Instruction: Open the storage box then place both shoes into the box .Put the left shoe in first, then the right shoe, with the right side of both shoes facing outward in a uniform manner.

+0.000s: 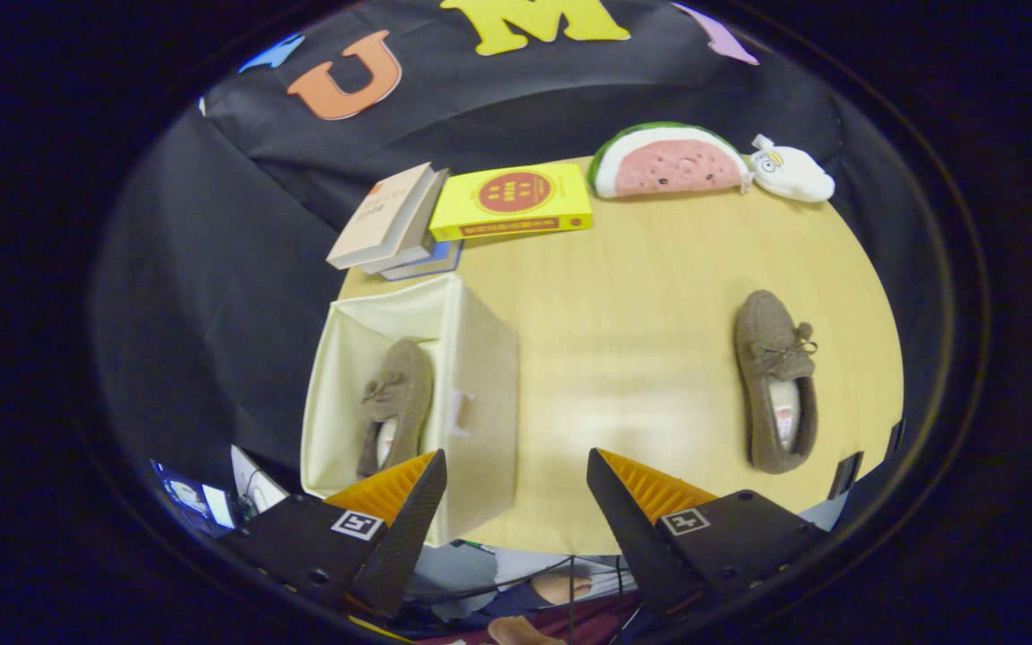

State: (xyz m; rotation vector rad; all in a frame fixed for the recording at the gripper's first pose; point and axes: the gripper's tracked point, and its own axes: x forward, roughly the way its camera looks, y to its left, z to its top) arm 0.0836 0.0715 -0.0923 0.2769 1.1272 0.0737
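A cream fabric storage box stands open on the wooden table, just ahead of my left finger. One brown moccasin shoe lies inside it, toe pointing away from me. The other brown shoe rests on the table beyond and to the right of my right finger, toe also pointing away. My gripper is open above the table's near edge, with nothing between its fingers.
At the table's far side lie a stack of books, a yellow book, a watermelon plush and a white plush. Black cloth surrounds the table. A person's hand shows below the table edge.
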